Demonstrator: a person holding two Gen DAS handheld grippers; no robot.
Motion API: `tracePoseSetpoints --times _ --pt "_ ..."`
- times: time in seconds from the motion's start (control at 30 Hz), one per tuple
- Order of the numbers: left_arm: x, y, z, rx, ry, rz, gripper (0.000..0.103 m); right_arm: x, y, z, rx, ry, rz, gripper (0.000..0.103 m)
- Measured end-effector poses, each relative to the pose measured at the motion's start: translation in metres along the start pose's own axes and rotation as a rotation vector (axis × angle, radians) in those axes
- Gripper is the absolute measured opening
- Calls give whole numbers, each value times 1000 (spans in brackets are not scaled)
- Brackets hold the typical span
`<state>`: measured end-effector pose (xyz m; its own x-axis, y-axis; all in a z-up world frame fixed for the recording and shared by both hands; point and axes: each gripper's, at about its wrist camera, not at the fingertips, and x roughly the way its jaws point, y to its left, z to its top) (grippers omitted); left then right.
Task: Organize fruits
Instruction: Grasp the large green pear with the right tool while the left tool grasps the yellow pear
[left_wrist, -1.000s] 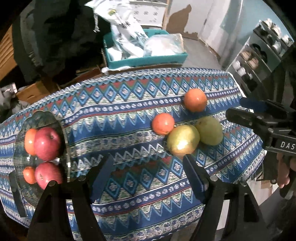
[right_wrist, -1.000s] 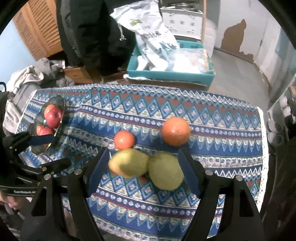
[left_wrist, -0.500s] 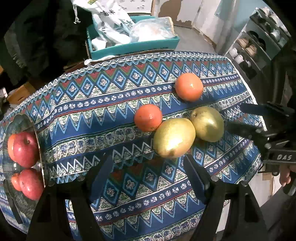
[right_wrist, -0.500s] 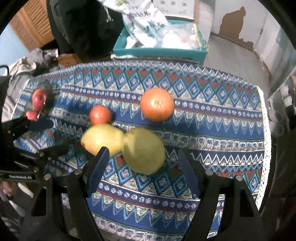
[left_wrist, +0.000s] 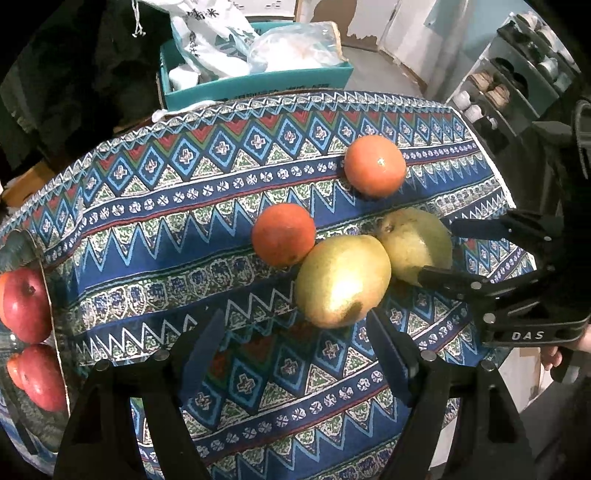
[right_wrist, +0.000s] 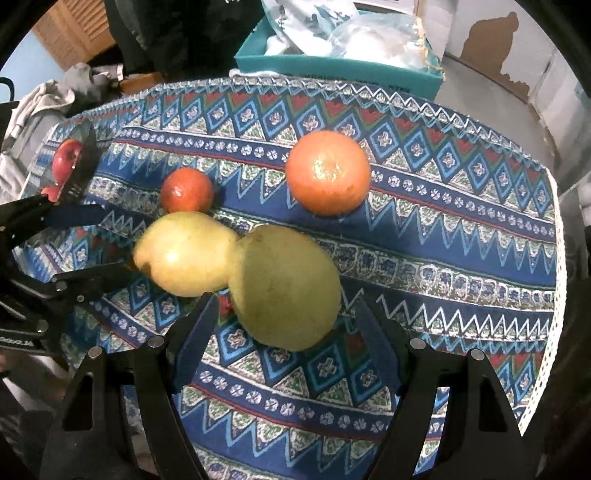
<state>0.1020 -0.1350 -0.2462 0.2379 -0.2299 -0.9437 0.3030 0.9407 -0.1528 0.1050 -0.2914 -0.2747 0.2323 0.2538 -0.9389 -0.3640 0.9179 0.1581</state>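
Two yellow-green pears lie touching on the patterned cloth: the near pear and the far pear. A small orange touches the near pear. A large orange lies apart behind. My left gripper is open, just short of the near pear. My right gripper is open with its fingers on either side of the far pear. Red apples sit in a glass bowl.
A teal box holding white bags stands behind the table. The cloth's right edge is close to the fruit. A shelf rack stands to the right. Dark clothing hangs at the back left.
Both grippers have moved in toward the pears, which now look larger. The right gripper's fingers now flank the far pear. The fruit has not moved.
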Motion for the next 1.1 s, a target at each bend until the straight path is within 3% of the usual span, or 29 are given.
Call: tracePoseSetpoints --times 0.37,0.67,1.1 --pt "7 2 5 -2 15 -17 80 28 -5 7 -24 37 67 77" --pt "12 -1 12 -14 18 -42 80 32 -9 7 -8 -14 100 72" --pt "38 -24 21 -63 60 -116 81 4 -62 -18 213 -52 19 72"
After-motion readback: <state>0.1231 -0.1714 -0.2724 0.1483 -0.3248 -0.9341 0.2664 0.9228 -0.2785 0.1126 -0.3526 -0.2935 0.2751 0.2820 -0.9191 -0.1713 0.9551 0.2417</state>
